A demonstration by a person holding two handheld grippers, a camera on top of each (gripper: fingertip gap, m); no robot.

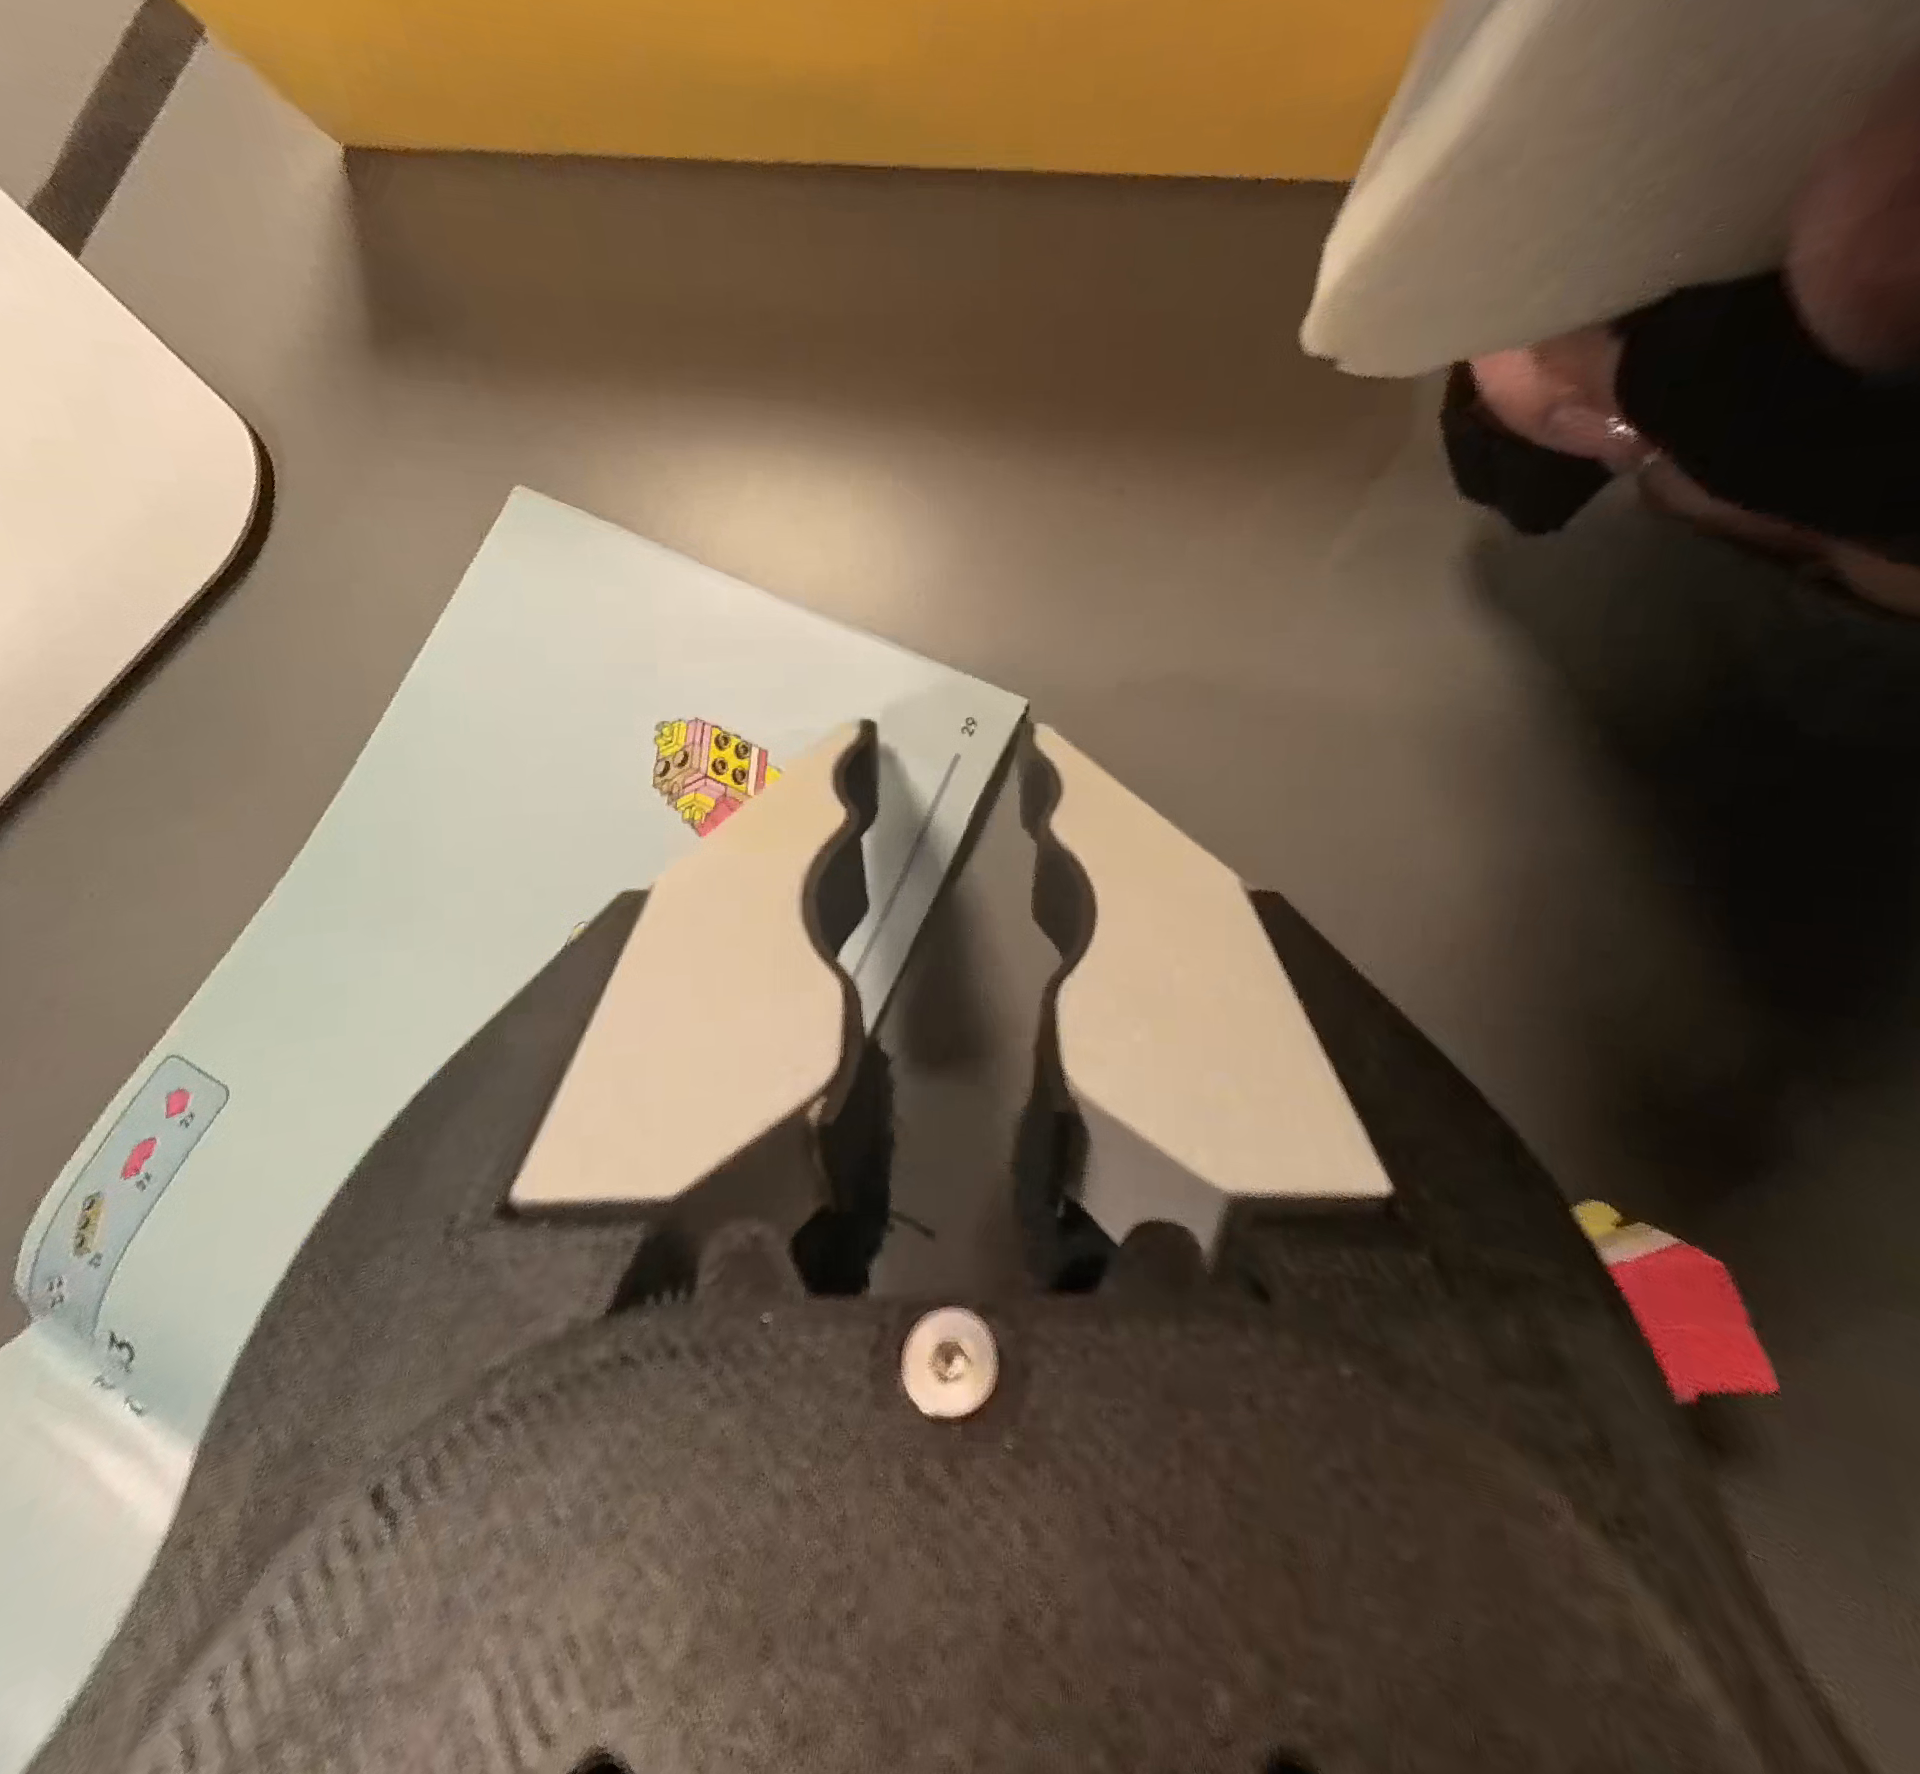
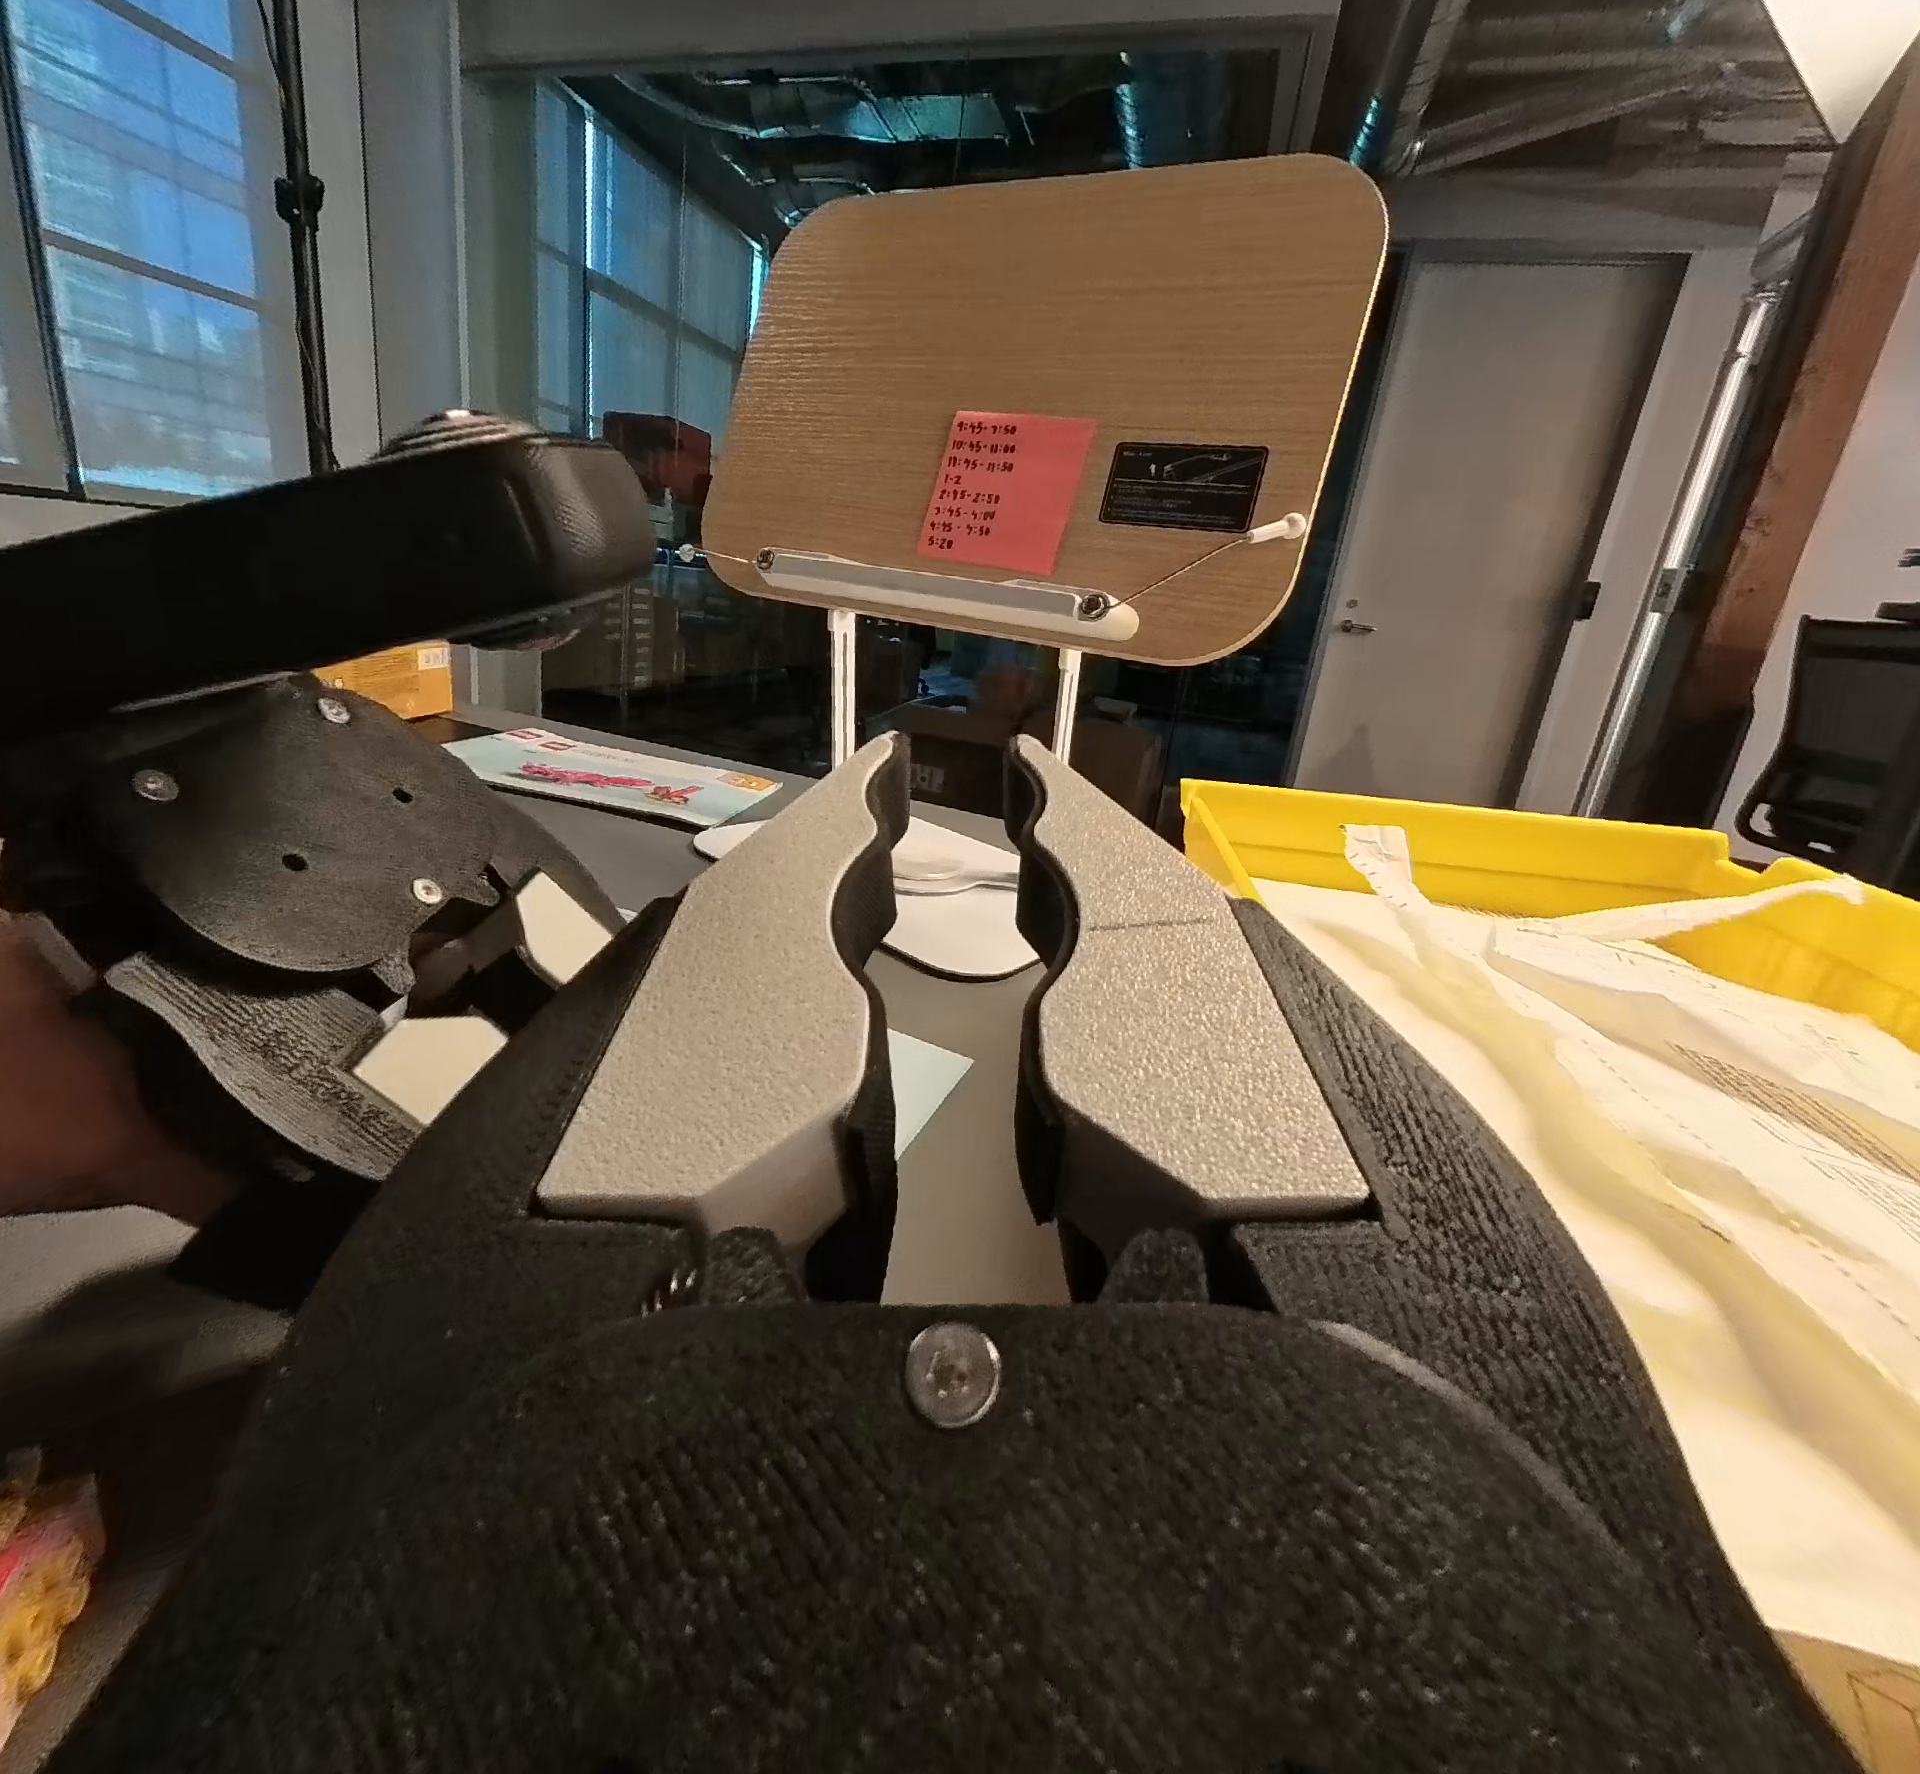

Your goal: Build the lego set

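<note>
My left gripper point(image 1: 951, 737) is open, low over the right corner of a light blue instruction booklet point(image 1: 499, 789) that lies open on the dark table point(image 1: 1039, 425). The page edge runs between the fingers, and neither pad presses on it. A corner of that page shows in the right wrist view point(image 2: 930, 1080). My right gripper point(image 2: 958, 745) is open and empty, held up in the air and facing a wooden book stand point(image 2: 1039, 374). Its grey finger point(image 1: 1558, 166) and the hand on it point(image 1: 1558, 415) show at the top right of the left wrist view.
A yellow bin point(image 1: 779, 41) stands at the back; it holds white paper bags point(image 2: 1558, 1049). The stand's white base point(image 1: 94, 498) is at the left. A second booklet point(image 2: 623, 774) lies farther back. A red and yellow piece point(image 1: 1683, 1309) lies at the right. My hands' fingertips stand some 15 cm from each other.
</note>
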